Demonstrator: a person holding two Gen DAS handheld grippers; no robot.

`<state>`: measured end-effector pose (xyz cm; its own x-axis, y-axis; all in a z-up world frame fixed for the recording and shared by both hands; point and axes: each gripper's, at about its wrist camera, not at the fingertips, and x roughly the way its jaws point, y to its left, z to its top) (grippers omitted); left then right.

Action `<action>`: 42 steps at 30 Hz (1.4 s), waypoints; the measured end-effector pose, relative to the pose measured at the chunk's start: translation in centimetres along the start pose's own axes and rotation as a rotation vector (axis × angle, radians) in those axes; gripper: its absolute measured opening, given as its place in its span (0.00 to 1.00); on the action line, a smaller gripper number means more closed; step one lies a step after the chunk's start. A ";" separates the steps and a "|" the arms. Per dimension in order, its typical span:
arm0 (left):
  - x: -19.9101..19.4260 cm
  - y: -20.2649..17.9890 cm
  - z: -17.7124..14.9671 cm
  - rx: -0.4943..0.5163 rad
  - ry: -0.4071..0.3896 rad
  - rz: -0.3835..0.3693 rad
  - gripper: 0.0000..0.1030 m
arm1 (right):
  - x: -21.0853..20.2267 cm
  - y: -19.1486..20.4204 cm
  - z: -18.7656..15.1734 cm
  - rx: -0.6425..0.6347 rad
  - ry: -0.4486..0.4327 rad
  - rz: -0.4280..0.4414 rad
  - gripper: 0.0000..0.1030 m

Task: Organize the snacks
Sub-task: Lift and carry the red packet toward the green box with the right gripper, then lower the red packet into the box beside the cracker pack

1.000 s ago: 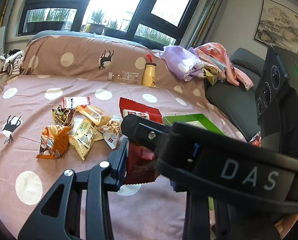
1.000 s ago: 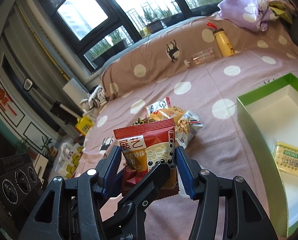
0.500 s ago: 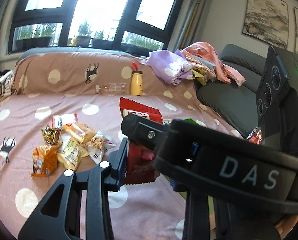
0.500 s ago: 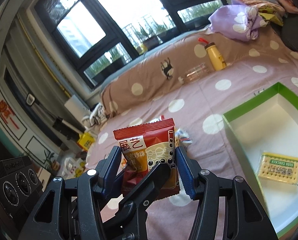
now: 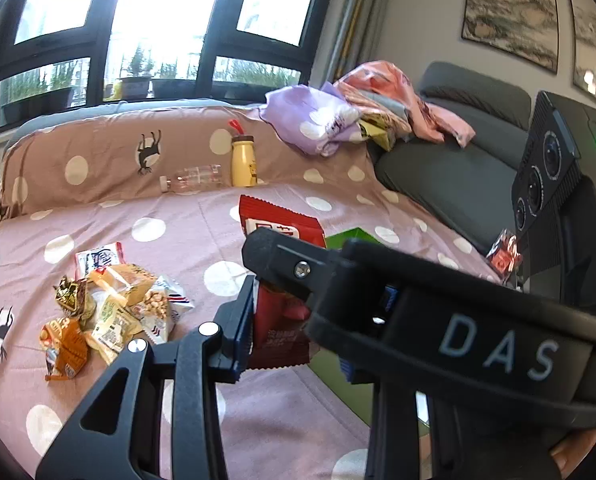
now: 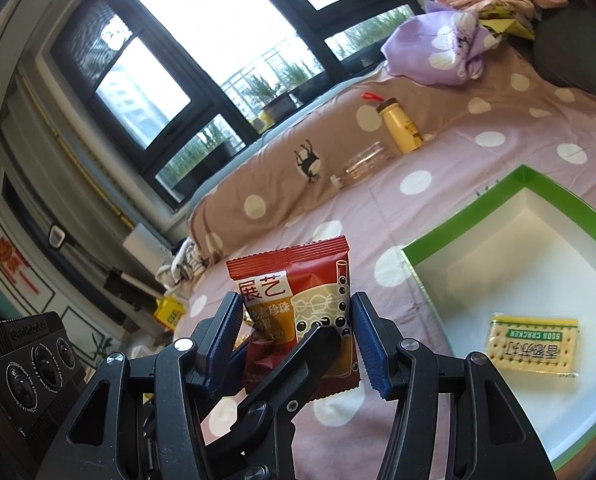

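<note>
A red snack packet (image 6: 298, 312) with a bubble-tea picture stands upright between the blue pads of my right gripper (image 6: 298, 344), held above the bed. My left gripper (image 5: 294, 316) also has its fingers around the same packet (image 5: 282, 320); its right finger is hidden behind the right gripper's body. A green-rimmed white box (image 6: 477, 224) lies to the right with a soda cracker pack (image 6: 533, 344) inside. A pile of several loose snack packets (image 5: 114, 312) lies on the bed at the left.
The pink polka-dot bed sheet (image 5: 170, 224) covers the surface. A yellow bottle (image 5: 243, 160) and a clear bottle (image 5: 192, 178) lie by the pillow roll. Crumpled clothes (image 5: 337, 120) and a grey sofa (image 5: 449, 168) are at the right.
Both grippers have moved right with the red packet toward the green box. The snack pile has slid left in the left wrist view; more of the box shows in the right wrist view.
</note>
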<state>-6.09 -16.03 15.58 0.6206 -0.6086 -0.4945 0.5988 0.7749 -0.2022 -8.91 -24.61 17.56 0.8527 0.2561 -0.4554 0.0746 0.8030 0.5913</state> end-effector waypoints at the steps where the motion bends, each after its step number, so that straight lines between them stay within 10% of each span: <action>1: 0.5 -0.2 0.2 0.006 0.011 -0.004 0.32 | 0.0 -0.5 0.2 0.013 -0.001 -0.003 0.57; 42: 8.2 -4.4 0.1 0.054 0.196 -0.125 0.32 | -0.3 -8.9 1.4 0.227 0.014 -0.129 0.57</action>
<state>-3.60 -24.45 12.46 0.4330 -0.6504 -0.6242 0.6941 0.6823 -0.2294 -9.15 -32.61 13.37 0.8212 0.1683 -0.5453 0.2981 0.6883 0.6614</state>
